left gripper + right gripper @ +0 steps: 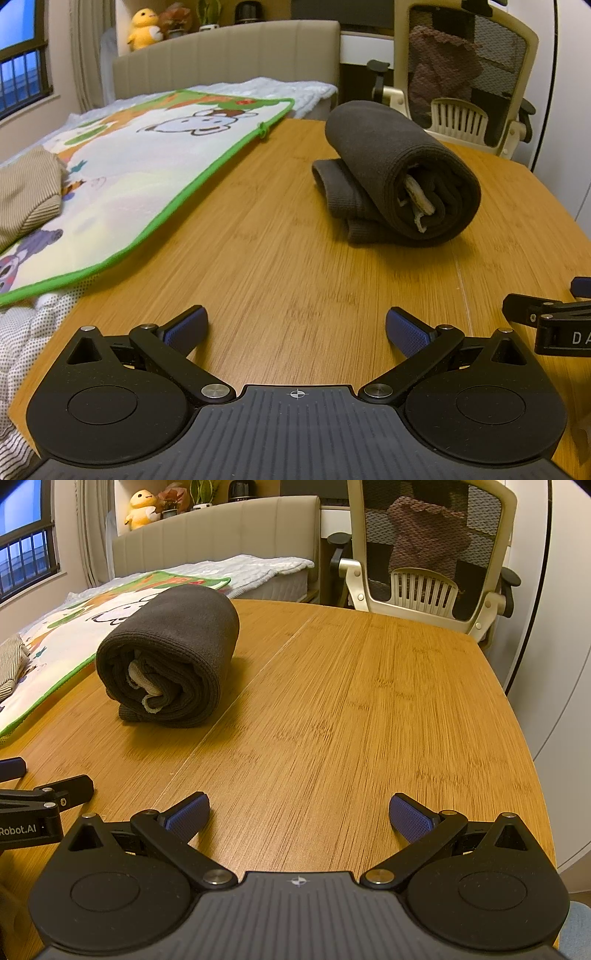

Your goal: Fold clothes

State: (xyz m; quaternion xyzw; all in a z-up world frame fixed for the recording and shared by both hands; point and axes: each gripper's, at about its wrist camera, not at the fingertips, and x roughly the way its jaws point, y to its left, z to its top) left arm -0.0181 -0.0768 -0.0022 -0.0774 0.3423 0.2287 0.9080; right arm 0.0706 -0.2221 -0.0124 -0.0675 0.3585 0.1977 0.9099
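A dark grey garment lies rolled into a thick bundle on the wooden table, a pale inner layer showing at its open end; it also shows in the right wrist view. My left gripper is open and empty, low over the table, well short of the roll. My right gripper is open and empty, to the right of the roll and nearer than it. Each gripper's edge shows in the other's view: the right gripper and the left gripper. A striped beige garment lies on the bed at left.
A cartoon play mat with green trim covers the bed and overlaps the table's left edge. A mesh office chair stands behind the table's far side. A padded headboard and a shelf with a yellow plush toy are at the back.
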